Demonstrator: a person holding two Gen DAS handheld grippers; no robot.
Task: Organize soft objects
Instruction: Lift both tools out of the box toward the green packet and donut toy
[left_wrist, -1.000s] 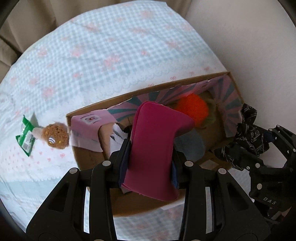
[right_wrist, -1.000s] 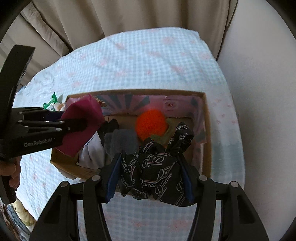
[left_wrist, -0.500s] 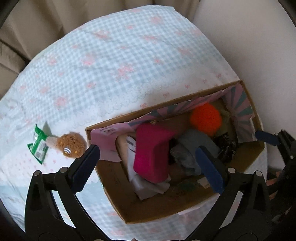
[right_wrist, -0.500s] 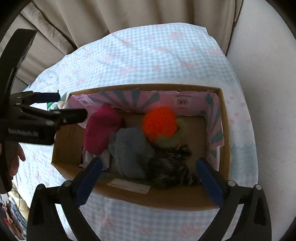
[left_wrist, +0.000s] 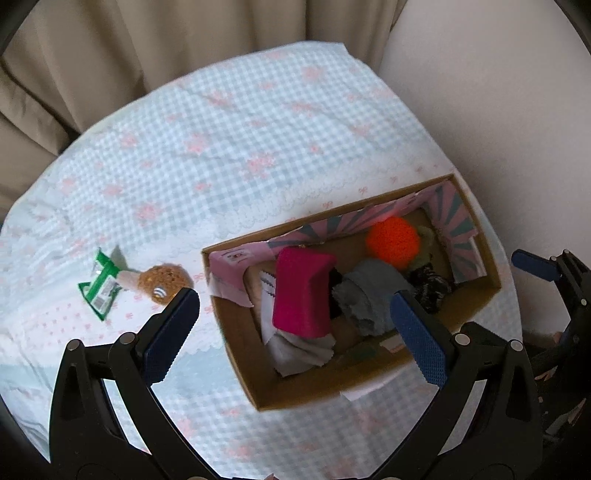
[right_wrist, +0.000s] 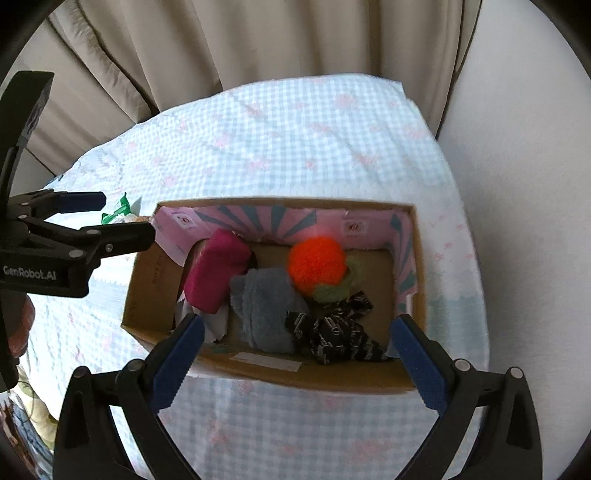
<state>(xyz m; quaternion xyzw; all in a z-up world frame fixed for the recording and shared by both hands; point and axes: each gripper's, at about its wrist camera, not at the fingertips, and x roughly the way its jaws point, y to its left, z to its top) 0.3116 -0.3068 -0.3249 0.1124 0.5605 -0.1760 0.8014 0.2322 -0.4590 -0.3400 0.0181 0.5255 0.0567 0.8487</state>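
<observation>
A cardboard box (left_wrist: 236, 354) (right_wrist: 147, 288) lies on the checked tablecloth. Inside lie a magenta cloth (left_wrist: 303, 291) (right_wrist: 218, 269), a grey fluffy cloth (left_wrist: 369, 291) (right_wrist: 262, 306), an orange pompom (left_wrist: 393, 240) (right_wrist: 317, 264) and a black printed cloth (left_wrist: 430, 284) (right_wrist: 340, 332). My left gripper (left_wrist: 293, 336) is open and empty above the box's near left side. My right gripper (right_wrist: 295, 350) is open and empty above the box's near wall. A small brown plush (left_wrist: 162, 280) lies outside, left of the box.
A green wrapper (left_wrist: 99, 280) (right_wrist: 118, 212) lies beside the brown plush. Beige curtains (right_wrist: 221, 40) hang behind the table. A pale wall (right_wrist: 517, 184) stands on the right. The left gripper shows at the left in the right wrist view (right_wrist: 74, 229).
Both grippers opened and let go: the magenta cloth and the black printed cloth dropped into the box. Both grippers have since pulled up and back from the box.
</observation>
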